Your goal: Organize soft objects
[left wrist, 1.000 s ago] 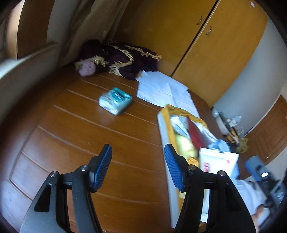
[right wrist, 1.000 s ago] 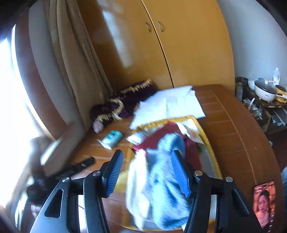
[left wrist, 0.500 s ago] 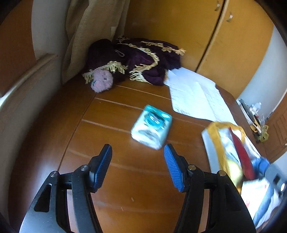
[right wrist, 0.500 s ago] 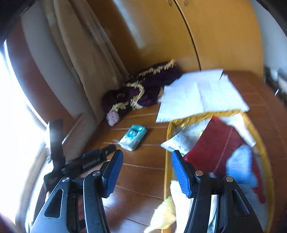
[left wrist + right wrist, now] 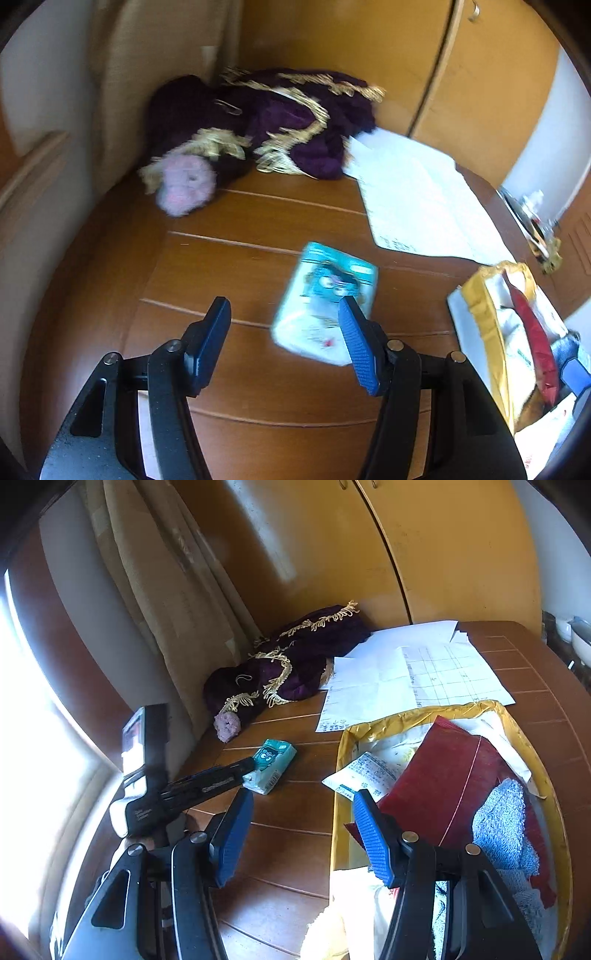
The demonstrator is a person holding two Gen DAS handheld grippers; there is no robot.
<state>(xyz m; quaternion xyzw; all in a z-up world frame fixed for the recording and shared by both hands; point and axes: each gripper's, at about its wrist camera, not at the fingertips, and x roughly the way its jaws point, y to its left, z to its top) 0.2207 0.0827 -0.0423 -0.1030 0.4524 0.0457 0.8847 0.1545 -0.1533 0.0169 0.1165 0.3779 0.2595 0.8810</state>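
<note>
Though blurred, tissue pack [image 5: 325, 299] partly hidden behind left tool [image 5: 284, 321], spread apart; right tool [image 5: 303, 827] likewise.

1. Teal-and-white tissue pack [image 5: 325, 299] lies flat on the table [image 5: 229, 266], apart from the rest.
2. Purple gold-fringed cloth [image 5: 291, 664] lies crumpled at the far corner.
3. Yellow-rimmed basket [image 5: 341, 746] holds red and blue cloths.

Teal tissue pack [image 5: 325, 299] — purple, gold-fringed cloth [image 5: 280, 122].
</note>
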